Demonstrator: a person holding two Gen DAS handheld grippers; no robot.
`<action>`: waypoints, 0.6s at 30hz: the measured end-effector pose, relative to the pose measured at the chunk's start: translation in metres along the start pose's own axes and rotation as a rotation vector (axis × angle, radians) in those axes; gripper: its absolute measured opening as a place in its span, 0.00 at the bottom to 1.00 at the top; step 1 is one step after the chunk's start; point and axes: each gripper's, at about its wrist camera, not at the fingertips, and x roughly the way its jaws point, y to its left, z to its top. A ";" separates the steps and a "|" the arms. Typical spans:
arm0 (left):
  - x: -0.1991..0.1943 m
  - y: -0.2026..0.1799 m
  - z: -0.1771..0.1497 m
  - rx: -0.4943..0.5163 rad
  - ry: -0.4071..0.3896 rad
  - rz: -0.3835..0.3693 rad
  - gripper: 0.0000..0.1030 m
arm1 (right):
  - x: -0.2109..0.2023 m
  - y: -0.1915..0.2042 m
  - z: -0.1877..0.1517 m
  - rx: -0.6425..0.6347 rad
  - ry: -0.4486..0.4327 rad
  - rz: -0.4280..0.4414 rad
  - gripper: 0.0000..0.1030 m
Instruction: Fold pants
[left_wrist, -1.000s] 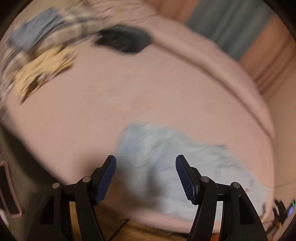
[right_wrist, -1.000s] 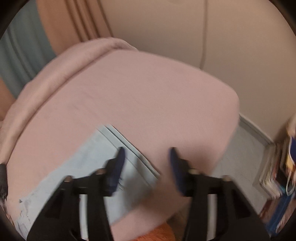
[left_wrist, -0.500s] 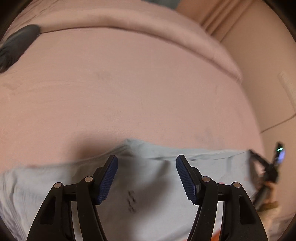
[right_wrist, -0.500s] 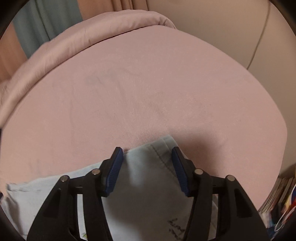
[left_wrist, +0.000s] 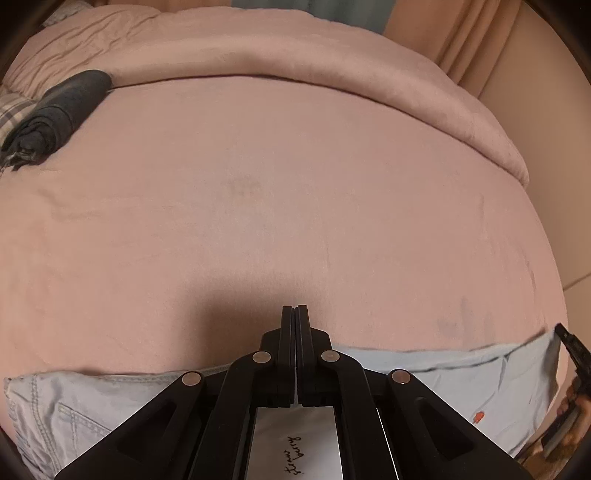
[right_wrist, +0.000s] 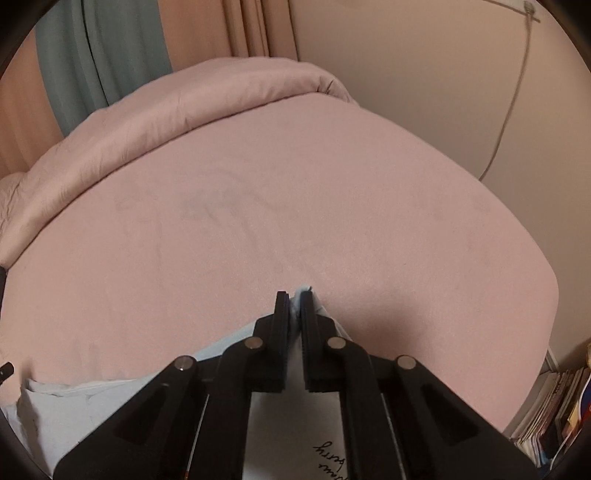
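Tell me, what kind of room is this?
Most likely a bedroom. There's a big bed with a pink sheet, a rolled-back pink comforter at its far end, and curtains behind it.

Both grippers, open half a second earlier, now have their jaws together. The left gripper (left_wrist: 295, 308) has closed at lower centre over the far edge of the pale blue pants (left_wrist: 461, 373); the right gripper (right_wrist: 294, 295) pinches a pants (right_wrist: 92, 398) corner, fabric visible between its fingertips.
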 end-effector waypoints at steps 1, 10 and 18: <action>0.000 -0.002 0.000 0.010 0.001 -0.005 0.00 | 0.002 -0.001 -0.002 0.005 0.005 -0.001 0.06; -0.020 -0.015 -0.016 0.066 0.014 -0.090 0.00 | 0.031 0.008 -0.016 -0.020 0.057 -0.067 0.06; -0.041 -0.045 -0.043 0.148 0.052 -0.184 0.00 | 0.020 0.006 -0.013 -0.005 0.049 -0.061 0.11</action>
